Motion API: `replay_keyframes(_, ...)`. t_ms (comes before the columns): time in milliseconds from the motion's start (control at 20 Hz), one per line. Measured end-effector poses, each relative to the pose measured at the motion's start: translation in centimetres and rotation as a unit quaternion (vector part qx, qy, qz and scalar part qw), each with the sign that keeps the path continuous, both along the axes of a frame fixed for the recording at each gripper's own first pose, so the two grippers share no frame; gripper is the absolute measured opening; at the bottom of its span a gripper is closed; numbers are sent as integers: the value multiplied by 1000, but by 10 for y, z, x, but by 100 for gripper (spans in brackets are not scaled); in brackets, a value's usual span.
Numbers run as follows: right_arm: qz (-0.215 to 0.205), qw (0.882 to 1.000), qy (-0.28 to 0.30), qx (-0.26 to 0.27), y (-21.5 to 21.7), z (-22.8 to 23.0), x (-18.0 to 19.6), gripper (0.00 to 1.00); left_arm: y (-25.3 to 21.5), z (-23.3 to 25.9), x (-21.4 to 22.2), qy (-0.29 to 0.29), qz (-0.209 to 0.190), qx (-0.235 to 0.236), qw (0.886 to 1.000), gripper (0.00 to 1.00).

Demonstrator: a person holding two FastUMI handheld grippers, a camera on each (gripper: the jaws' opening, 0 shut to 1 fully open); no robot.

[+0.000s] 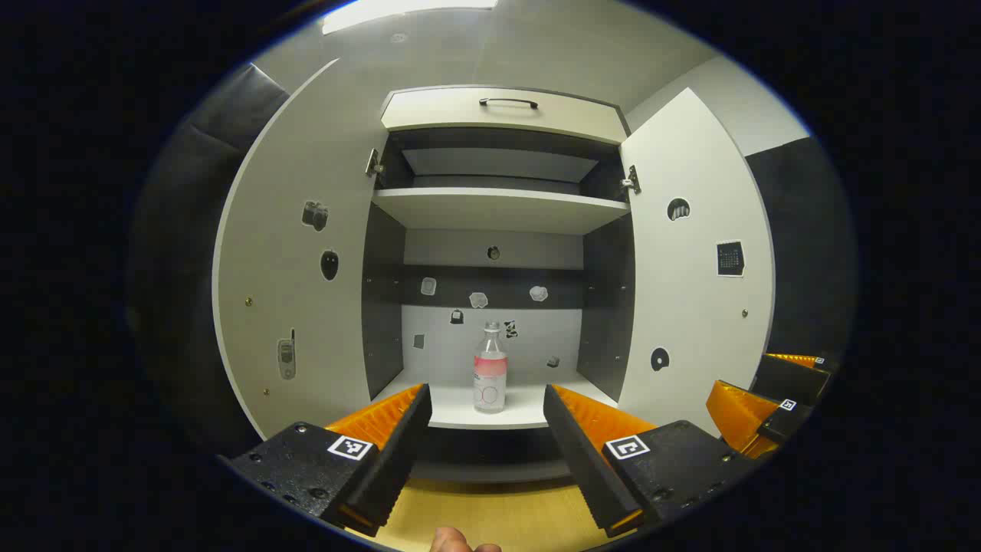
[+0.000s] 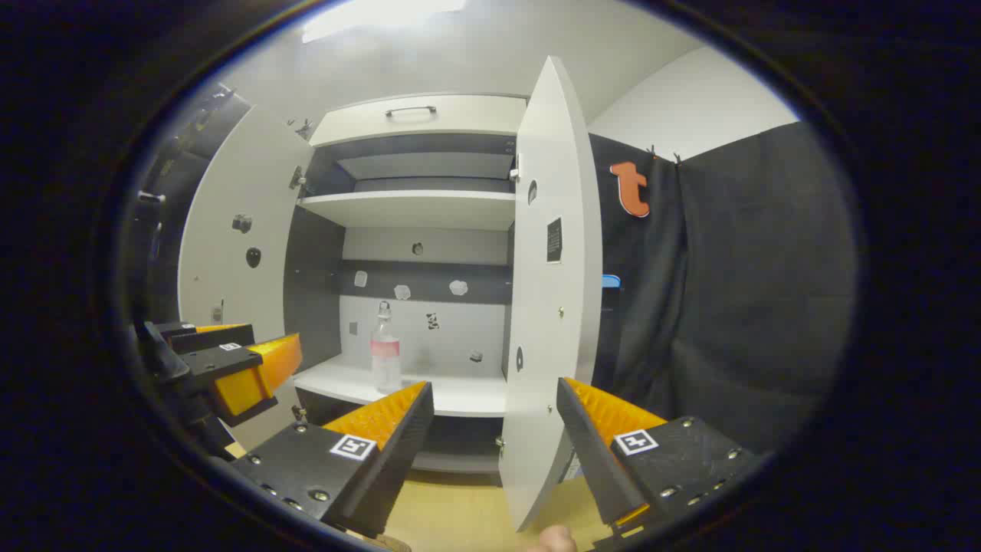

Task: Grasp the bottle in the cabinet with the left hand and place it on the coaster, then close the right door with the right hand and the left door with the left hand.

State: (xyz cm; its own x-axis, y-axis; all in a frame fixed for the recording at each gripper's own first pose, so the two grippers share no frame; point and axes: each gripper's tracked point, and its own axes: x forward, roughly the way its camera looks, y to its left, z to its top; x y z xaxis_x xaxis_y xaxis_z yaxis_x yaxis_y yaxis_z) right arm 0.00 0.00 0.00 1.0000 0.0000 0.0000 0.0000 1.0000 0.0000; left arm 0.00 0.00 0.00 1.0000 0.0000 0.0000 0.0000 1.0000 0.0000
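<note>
On the bottom shelf [image 1: 460, 414] of the cabinet [image 1: 502, 115], near the middle and close to the front edge, stands one bottle [image 1: 490, 368]. It is upright, clear, with a pink band around it and a small cap on top. In the right gripper view the bottle [image 2: 385, 349] stands on the left part of that same shelf. It looks like thin plastic, so it is probably light and may squash a little if it is squeezed hard. Its smooth round side could slip, and a tall thin bottle can tip over from a bump. A good place to take hold seems to be the middle of its body, around the pink band, with one finger on each side. The left gripper [image 1: 484, 437] is out in front of the cabinet with its two fingers spread wide and nothing between them; the bottle shows in the gap, farther back. The right gripper [image 2: 494, 437] is also spread wide and holds nothing, and the edge of the right door [image 2: 548, 307] shows between its fingers. There are two doors, the left door [image 1: 295, 268] and the right one, and both hang wide open. There are two grippers and one bottle.
</note>
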Motion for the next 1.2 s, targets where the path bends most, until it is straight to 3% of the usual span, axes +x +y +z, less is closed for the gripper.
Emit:
replay_keyframes(50,1,1000,0,3,-2,1,-1,97,-2,0,-1,2,-1,0,1000,95)
replay_keyframes(800,13,1000,-9,10,-15,8,-5,97,-8,-5,-2,12,14,5,1000,95)
replay_keyframes(1200,-14,1000,-5,-4,-35,4,-12,97,9,-18,64,35,34,19,999,95)
